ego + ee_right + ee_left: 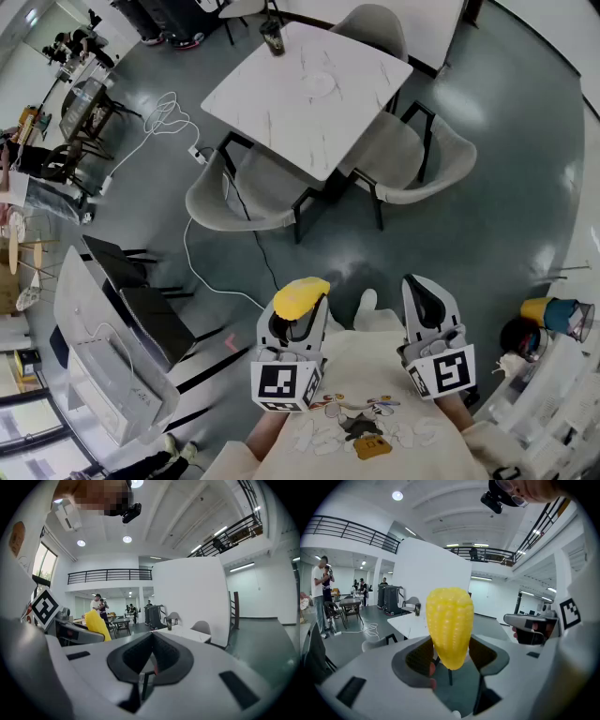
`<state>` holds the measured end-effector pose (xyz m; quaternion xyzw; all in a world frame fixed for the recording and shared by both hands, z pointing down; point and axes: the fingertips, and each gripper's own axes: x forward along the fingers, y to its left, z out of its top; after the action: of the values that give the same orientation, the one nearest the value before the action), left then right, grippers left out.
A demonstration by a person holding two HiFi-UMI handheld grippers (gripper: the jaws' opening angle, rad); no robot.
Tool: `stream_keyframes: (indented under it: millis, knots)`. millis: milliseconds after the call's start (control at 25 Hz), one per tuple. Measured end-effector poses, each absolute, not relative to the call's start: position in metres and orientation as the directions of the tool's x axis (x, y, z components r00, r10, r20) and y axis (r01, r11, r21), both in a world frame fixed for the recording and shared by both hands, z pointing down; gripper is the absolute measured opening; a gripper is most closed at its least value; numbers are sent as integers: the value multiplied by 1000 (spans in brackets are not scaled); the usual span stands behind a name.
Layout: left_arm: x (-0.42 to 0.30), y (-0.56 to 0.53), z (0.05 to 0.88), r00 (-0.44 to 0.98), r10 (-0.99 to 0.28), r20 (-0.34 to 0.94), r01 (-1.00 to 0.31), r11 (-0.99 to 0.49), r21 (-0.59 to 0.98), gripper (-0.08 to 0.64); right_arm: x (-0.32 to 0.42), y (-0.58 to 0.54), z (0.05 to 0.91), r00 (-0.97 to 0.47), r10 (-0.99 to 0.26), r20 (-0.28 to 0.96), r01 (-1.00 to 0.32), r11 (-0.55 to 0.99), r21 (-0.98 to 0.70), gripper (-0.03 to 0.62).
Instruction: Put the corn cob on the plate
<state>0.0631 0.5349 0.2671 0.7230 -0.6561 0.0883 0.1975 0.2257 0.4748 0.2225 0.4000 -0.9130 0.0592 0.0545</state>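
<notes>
Grey floor (450, 253) below: one corn cob (449, 627), upright, tapered end down, pinched by left gripper (451, 658); right gripper (151, 660) pressed together, empty.

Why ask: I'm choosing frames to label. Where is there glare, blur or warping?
Head view: sharp, fisheye-curved, pale glare on the floor. Left gripper view: corn cob crisp, ceiling lamp blown out. Right gripper view: black corners, bowed lines, no blur.
</notes>
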Motion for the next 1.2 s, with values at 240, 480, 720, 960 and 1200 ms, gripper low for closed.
stream_keyframes:
  millis: [240, 480, 720, 960, 1200]
  knots:
    - [63, 538, 266, 127, -913, 389, -982, -59, 181, 242, 223, 483, 224, -667, -726, 166, -743, 666, -72, 5]
    - [66, 539, 267, 144, -908, 393, -976, -66, 205, 242, 222, 491, 212, -693, -710, 126, -721, 684, -109, 5]
    - [75, 530, 264, 142, -915, 377, -974, -61, 218, 242, 233, 482, 212, -695, -708, 123, -718, 691, -81, 5]
    - [92, 520, 261, 112, -925, 364, -979, -39, 203, 242, 255, 469, 206, -709, -700, 86, -705, 701, -111, 5]
    - [104, 516, 268, 64, -927, 369, -979, 13, 202, 242, 274, 460, 216, -724, -685, 80, -688, 710, -148, 5]
